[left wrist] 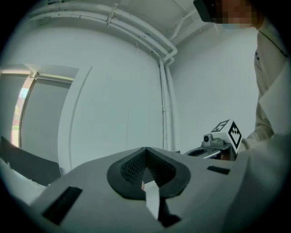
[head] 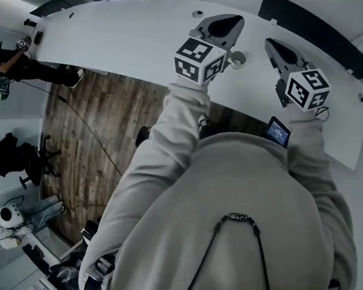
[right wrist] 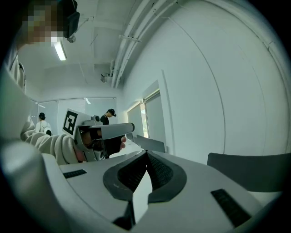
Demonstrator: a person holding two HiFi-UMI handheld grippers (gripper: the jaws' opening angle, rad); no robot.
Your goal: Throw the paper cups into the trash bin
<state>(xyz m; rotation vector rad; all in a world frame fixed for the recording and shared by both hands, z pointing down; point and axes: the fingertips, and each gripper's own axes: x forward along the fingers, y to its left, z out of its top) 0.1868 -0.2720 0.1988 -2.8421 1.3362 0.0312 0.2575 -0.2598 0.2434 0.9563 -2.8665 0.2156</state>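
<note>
A paper cup (head: pixel 238 59) stands upright on the long white table (head: pixel 127 38), between my two grippers and close to the near edge. My left gripper (head: pixel 233 21) reaches over the table just left of the cup; its jaws meet tip to tip with nothing between them (left wrist: pixel 146 150). To the cup's right my right gripper (head: pixel 272 45) is also shut and empty (right wrist: pixel 146 154). Both point level towards a white wall. Each gripper view shows the other gripper beside it, the right gripper (left wrist: pixel 222 142) and the left gripper (right wrist: pixel 97 134). No trash bin is in view.
Wooden floor (head: pixel 89 135) lies left of me, with a cable, a black chair (head: pixel 19 158) and people at the far left. A small screen (head: pixel 278 131) sits by my right sleeve. A grey chair back (right wrist: pixel 254 168) stands ahead on the right; a person (right wrist: pixel 109 116) stands further off.
</note>
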